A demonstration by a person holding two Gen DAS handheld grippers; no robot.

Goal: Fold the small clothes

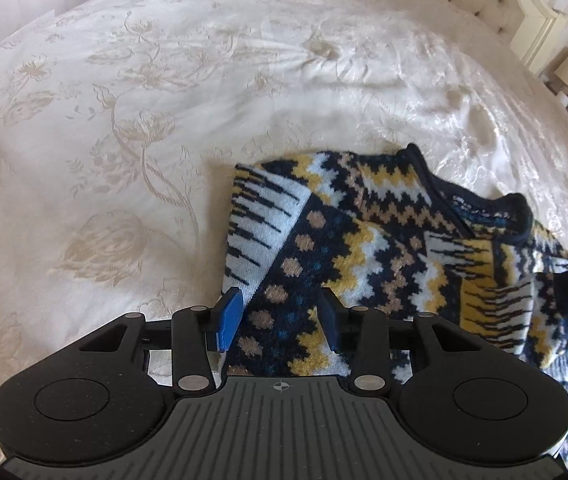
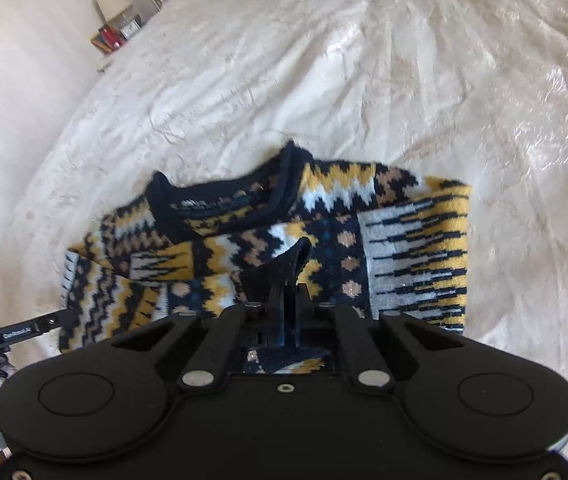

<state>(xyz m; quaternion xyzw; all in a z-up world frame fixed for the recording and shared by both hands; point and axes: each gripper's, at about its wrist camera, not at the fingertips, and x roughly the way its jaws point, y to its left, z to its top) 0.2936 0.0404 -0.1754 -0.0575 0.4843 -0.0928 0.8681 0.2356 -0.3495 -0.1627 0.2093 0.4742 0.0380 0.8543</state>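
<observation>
On the bed point(image 1: 124, 128), a patterned sweater point(image 1: 364, 248) lies half folded. Its dark cuff point(image 2: 284, 264) is pinched by the right tool point(image 2: 289, 300); the left tool point(image 1: 280, 320) is held released above the near hem. A sleeve fold seems underway; next, the cuff should be laid across the body.

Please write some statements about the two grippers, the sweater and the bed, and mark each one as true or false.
1. The left gripper has its fingers apart, over the sweater. True.
2. The right gripper is open and holds nothing. False: its fingers are closed on a dark navy part of the sweater.
3. The sweater lies on a cream bedspread with a floral pattern. True.
4. The sweater is plain red. False: it is knitted in navy, yellow, white and tan patterns.
5. The sweater's dark neckline shows in the right wrist view. True.
6. The sweater lies spread out flat with both sleeves stretched out. False: parts of it are folded over the body.
</observation>
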